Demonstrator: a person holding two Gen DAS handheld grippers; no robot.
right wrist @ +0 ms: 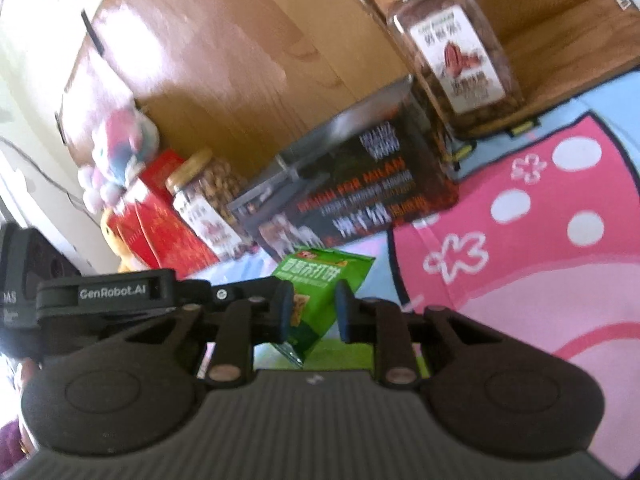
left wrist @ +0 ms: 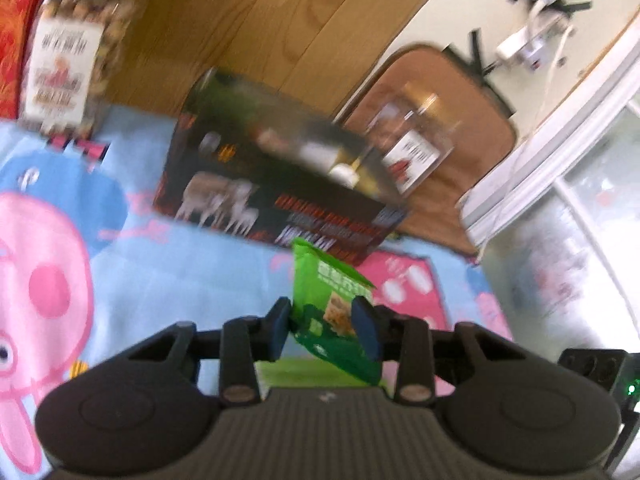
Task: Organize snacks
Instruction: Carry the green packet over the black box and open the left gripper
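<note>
A cartoon-printed cloth (left wrist: 168, 280) in light blue and pink covers the lower frame. Behind it runs a wooden panel (left wrist: 256, 20). At the upper right a white power strip (left wrist: 520, 46) lies blurred. A plush toy (right wrist: 116, 156) sits at the left.

Landmark: box (right wrist: 344, 192) lying on the cartoon blanket (right wrist: 520, 240). Left of it, a nut jar (right wrist: 204, 204), then a carton (right wrist: 160, 216) with a plush toy (right wrist: 116, 152) above. Right of it and behind, a second jar (right wrist: 452, 52). Before it, a snack packet (right wrist: 316, 292). Behind, a wooden board (right wrist: 240, 60).
</note>
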